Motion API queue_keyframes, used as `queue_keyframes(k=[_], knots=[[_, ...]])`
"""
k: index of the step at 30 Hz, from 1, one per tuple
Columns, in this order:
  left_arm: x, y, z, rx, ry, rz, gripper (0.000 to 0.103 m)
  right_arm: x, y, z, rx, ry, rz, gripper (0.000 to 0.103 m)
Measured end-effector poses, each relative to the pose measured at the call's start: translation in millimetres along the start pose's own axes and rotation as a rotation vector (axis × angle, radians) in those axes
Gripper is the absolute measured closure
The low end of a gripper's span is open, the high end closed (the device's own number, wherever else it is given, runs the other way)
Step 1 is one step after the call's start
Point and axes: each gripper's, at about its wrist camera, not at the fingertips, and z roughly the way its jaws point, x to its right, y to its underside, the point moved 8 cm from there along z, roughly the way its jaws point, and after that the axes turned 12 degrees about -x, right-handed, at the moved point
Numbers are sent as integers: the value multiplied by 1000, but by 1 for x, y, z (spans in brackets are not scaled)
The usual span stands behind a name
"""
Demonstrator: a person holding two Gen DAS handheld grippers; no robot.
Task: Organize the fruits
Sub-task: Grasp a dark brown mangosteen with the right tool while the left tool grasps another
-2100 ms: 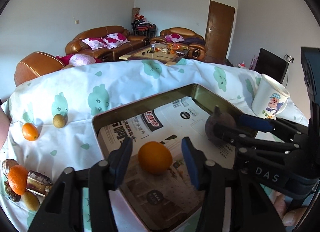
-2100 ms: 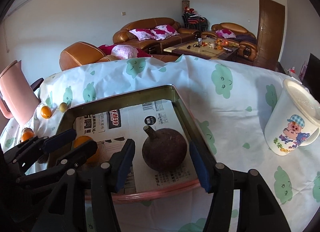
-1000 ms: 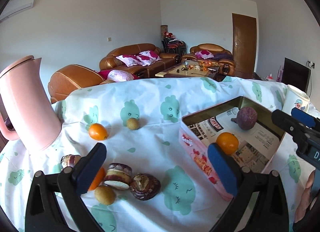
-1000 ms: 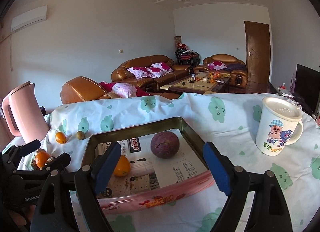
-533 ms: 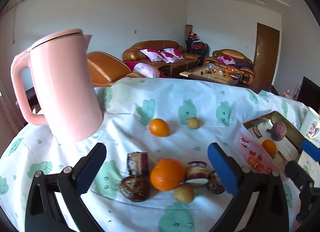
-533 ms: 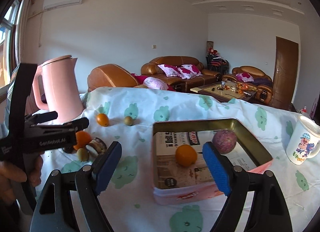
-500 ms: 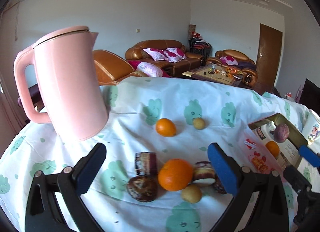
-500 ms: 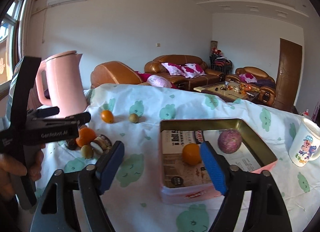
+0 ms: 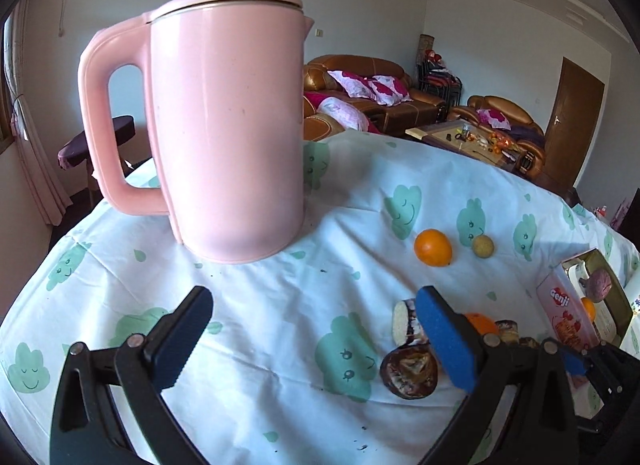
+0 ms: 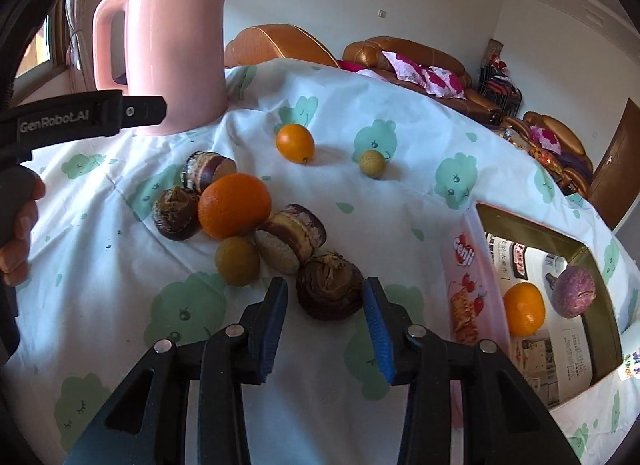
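From the left wrist, the left gripper [image 9: 316,339] is seen wide open and empty before a pink kettle [image 9: 228,125]; from the right wrist, the right gripper [image 10: 325,311], its jaws just closing, is seen flanking a dark, firm-looking, rough-skinned fruit [image 10: 329,289] on the tablecloth [image 10: 400,201], best gripped across its middle, pads not clearly touching.

Right gripper [image 10: 325,307] angled downward, jaws just closing, blue pads flanking a dark brown fruit [image 10: 330,285], contact uncertain; left gripper [image 9: 316,339] tilted downward, jaws spread wide, nothing between them; fingers [image 10: 18,225] of a hand wrapping its handle.
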Motion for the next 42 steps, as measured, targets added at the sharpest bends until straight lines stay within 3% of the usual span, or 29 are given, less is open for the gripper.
queue_keyframes(k=[3, 10, 15, 23, 25, 27, 29, 30, 35, 42], knots=[[1, 5, 1, -31, 6, 38, 0, 5, -6, 6, -21, 10, 7, 61], [37, 28, 10, -152, 162, 192, 0, 8, -7, 18, -52, -70, 34, 61], [56, 42, 21, -189, 122, 298, 3, 10, 1, 12, -50, -105, 29, 62], [47, 45, 45, -238, 78, 263, 20, 21, 7, -19, 49, -189, 113, 62], [48, 44, 45, -216, 77, 268, 24, 20, 7, -22, 61, -193, 114, 62], [49, 43, 44, -205, 101, 272, 36, 19, 8, -25, 70, -192, 112, 62], [50, 43, 42, -200, 111, 278, 55, 18, 9, -26, 76, -183, 110, 62], [49, 43, 41, -199, 110, 280, 58, 19, 10, -27, 80, -179, 112, 62], [44, 38, 34, -179, 132, 250, 58, 30, 10, -39, 131, -194, 141, 62], [41, 10, -14, 73, 206, 157, 58, 51, 3, -64, 248, -187, 187, 62]])
